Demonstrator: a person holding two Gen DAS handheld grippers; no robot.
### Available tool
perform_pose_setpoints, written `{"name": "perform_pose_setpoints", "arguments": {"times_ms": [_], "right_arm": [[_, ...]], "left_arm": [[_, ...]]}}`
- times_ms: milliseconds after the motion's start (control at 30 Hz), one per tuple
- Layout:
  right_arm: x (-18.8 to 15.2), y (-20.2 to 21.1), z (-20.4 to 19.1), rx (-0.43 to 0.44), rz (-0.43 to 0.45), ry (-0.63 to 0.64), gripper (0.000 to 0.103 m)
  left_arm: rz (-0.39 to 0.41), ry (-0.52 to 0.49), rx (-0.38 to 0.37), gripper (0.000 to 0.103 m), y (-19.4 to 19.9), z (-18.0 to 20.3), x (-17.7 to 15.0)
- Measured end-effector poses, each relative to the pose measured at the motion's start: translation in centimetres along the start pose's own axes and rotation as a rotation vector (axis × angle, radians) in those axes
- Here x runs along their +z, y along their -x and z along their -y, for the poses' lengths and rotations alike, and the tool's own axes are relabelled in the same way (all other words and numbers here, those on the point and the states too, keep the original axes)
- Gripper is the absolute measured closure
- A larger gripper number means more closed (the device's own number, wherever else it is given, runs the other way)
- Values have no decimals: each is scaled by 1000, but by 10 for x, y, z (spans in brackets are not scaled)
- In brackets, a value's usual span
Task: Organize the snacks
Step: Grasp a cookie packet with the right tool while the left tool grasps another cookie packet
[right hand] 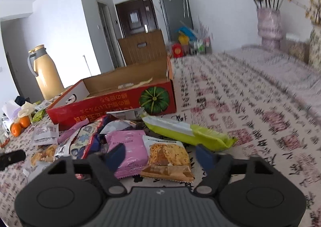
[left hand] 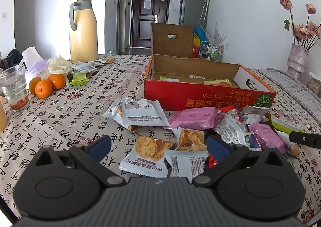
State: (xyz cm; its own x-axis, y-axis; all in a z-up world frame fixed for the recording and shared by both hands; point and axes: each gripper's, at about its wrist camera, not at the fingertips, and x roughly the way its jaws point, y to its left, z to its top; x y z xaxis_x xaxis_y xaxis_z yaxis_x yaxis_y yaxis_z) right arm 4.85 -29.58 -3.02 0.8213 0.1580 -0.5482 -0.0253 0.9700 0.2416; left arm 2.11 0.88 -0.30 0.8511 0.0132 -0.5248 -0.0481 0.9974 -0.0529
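The snacks lie in a loose heap on the desk just in front of the red cardboard box (right hand: 112,106), which stands open with only a few flat packets on its floor. Nearest the right tool (right hand: 160,153) are a pink packet (right hand: 128,146) and a biscuit packet with a brown bottom band (right hand: 168,158), lying side by side and touching. The right tool's fingers straddle both; their pads do not press on either, so it holds nothing. A long yellow-green packet (right hand: 192,132) lies just behind them, toward the box.

On the left side of the heap, the left tool (left hand: 158,144) is spread wide over two white biscuit packets (left hand: 149,154), gripping nothing. More white packets (left hand: 140,114) sit between it and the box.

The risk I see is a double pick: with the pink and the biscuit packets both inside the right tool's span, a squeeze could catch both, or pinch only one slippery edge, which then slides out on the way to the box. The right view is smeared, so aim may be off. The two tools also work close together beside the box, and could bump.

Away from the box, to its left, stand oranges (left hand: 45,86), a glass (left hand: 15,88) and a cream jug (left hand: 83,30).
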Motion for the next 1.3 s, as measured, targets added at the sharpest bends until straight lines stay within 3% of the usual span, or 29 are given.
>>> {"name": "perform_pose_setpoints", "arguments": {"times_ms": [267, 333, 400, 700, 1300], "right_arm": [[5, -33, 15, 15, -111, -102, 42], [4, -33, 18, 28, -100, -118, 44], [4, -34, 19, 33, -101, -117, 53], [1, -28, 11, 3, -57, -69, 59], [-10, 13, -15, -25, 62, 35, 61]], "left_arm": [[-15, 0, 11, 0, -8, 0, 1], [-13, -2, 12, 0, -8, 1, 1], [-15, 3, 13, 0, -9, 0, 1], [-24, 21, 13, 0, -11, -7, -1], [-56, 53, 38, 0, -10, -21, -7]]}}
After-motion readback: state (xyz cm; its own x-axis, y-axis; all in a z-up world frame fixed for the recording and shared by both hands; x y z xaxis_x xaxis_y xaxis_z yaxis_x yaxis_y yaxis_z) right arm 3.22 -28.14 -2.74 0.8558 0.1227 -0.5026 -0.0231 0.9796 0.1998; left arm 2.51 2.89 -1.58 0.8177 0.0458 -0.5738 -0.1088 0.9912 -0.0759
